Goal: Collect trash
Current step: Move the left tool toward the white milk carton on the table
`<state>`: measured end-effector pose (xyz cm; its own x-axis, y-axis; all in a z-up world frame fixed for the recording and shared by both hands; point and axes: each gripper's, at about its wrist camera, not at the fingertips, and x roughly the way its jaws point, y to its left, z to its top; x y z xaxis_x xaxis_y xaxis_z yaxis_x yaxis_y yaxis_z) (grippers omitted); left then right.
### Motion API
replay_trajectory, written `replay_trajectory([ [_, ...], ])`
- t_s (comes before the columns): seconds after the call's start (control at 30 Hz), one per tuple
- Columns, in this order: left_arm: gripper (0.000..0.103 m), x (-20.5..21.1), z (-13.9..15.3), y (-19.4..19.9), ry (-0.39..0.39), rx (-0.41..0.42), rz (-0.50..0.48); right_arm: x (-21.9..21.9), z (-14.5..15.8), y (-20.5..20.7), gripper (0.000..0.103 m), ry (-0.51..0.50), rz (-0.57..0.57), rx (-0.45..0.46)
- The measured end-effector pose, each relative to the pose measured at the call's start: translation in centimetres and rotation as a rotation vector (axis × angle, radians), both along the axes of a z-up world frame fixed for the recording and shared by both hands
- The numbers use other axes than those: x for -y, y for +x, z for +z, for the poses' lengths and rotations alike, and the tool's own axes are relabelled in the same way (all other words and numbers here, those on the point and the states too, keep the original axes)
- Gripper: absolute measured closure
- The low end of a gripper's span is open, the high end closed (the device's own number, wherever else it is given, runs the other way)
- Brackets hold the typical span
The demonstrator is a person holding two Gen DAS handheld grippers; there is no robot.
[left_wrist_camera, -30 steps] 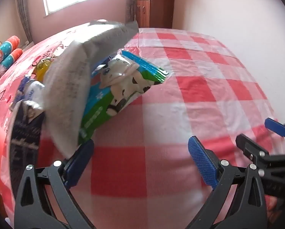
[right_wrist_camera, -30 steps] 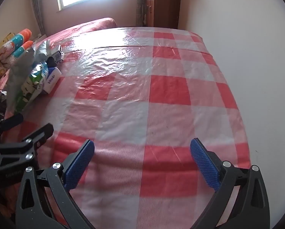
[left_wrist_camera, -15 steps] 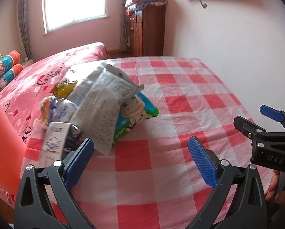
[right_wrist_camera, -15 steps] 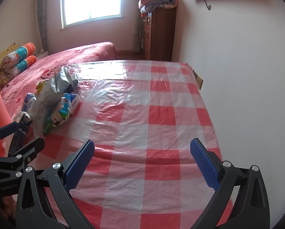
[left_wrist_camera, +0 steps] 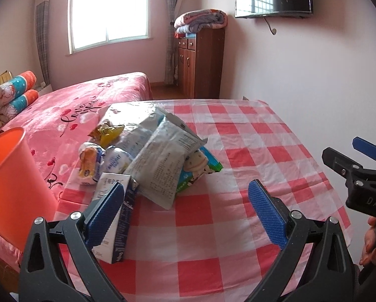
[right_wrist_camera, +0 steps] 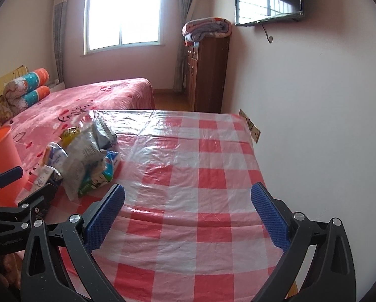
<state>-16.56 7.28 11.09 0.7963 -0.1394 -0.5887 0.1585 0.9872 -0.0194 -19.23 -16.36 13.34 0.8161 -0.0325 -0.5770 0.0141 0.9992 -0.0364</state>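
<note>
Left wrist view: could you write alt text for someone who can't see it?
A pile of empty snack wrappers and a milk carton lies on a red-checked table, seen between the open blue fingers of the left hand-held gripper. An orange bin stands left; the right hand-held gripper shows at the right edge.

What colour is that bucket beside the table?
Orange bucket; clearest in the left wrist view.

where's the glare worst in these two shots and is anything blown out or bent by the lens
Right wrist view: the window is blown out white, and its light glares across the far half of the plastic tablecloth. Left wrist view: the window is overexposed too, but the tablecloth shows little sheen. Both views: fisheye bends walls and table edges, with dark corners.
</note>
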Motion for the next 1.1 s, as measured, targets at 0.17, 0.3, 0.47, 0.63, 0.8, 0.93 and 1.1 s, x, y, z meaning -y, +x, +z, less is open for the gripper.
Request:
replay_trajectory([
  [0.17, 0.004, -0.5, 1.1, -0.8, -0.009, 0.028, 0.004, -0.5, 1.5, -1.3, 0.004, -0.025, -0.002, 0.041],
  [0.3, 0.004, -0.8, 1.7, -1.7, -0.013, 0.053, 0.006, -1.1, 2.3, -2.2, 0.004, -0.045, -0.004, 0.065],
  [0.47, 0.004, -1.2, 2.1, -2.2, -0.037, 0.064, 0.012, -1.2, 2.9, -2.9, 0.004, -0.059, -0.020, 0.083],
  [0.63, 0.004, -1.4, 2.4, -2.5, -0.044, 0.071, 0.020, -0.5, 3.2, -3.2, 0.004, -0.046, -0.034, 0.092],
  [0.8, 0.004, -1.4, 2.4, -2.5, -0.036, 0.072, 0.023, -0.3, 3.3, -3.5, 0.004, -0.043, -0.033, 0.109],
  [0.93, 0.004, -1.5, 2.3, -2.6, -0.034, 0.072, 0.024, -0.4, 3.1, -3.5, 0.004, -0.056, -0.026, 0.116],
  [1.1, 0.004, -1.3, 2.2, -2.8, -0.012, 0.077, 0.026, -0.1, 2.7, -3.2, 0.004, -0.045, -0.023, 0.123],
])
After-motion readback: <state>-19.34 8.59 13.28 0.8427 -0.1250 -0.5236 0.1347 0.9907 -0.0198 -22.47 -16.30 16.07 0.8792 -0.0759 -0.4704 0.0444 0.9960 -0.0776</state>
